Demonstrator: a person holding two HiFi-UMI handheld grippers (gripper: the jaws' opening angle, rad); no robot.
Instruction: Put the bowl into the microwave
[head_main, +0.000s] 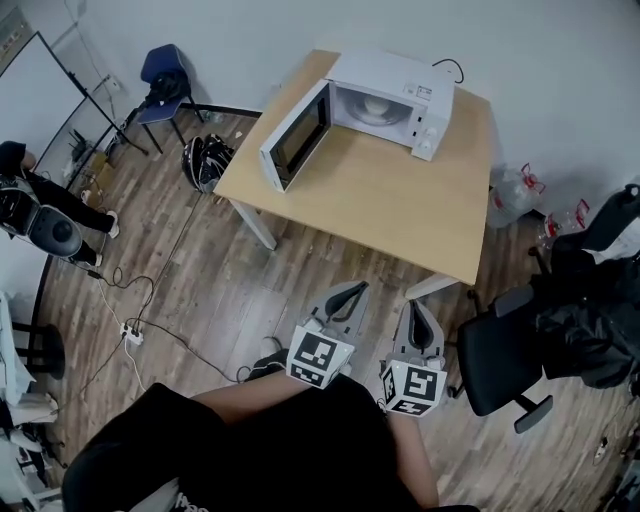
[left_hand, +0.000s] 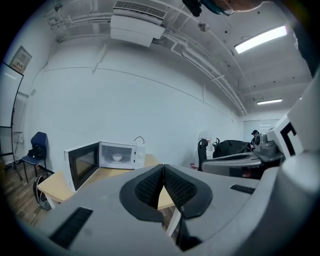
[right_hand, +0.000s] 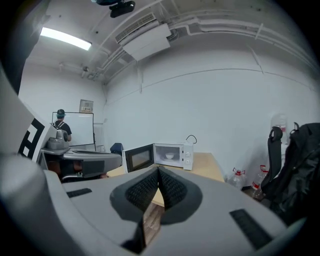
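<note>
- My left gripper (head_main: 354, 288) and my right gripper (head_main: 416, 306) hang side by side just in front of me, both pointing toward the table. Each has its jaws pressed together with nothing between them.
- A black office chair (head_main: 500, 360) stands just to the right of my right gripper, near the table's front corner. A dark bag (head_main: 590, 300) is heaped beside it.
- Bare wood floor (head_main: 250, 290) lies between the grippers and the table (head_main: 400, 210). A white power strip (head_main: 132, 335) and its cable lie on that floor, well off to my left.
- The white microwave (head_main: 400, 85) sits at the table's far end. Its door (head_main: 297, 135) is swung wide open to the left, so the opening faces me with nothing in front of it.
- The bowl (head_main: 375, 105) is inside the microwave, resting on the chamber's bottom.
- To the right of the table, water bottles (head_main: 515, 190) stand by the wall.
- To the left of the table a dark bundle (head_main: 205, 160) lies on the floor, and a blue chair (head_main: 160, 75) stands further back near the wall.
- A person (head_main: 12, 160) is at the far left edge, well apart from the table.
</note>
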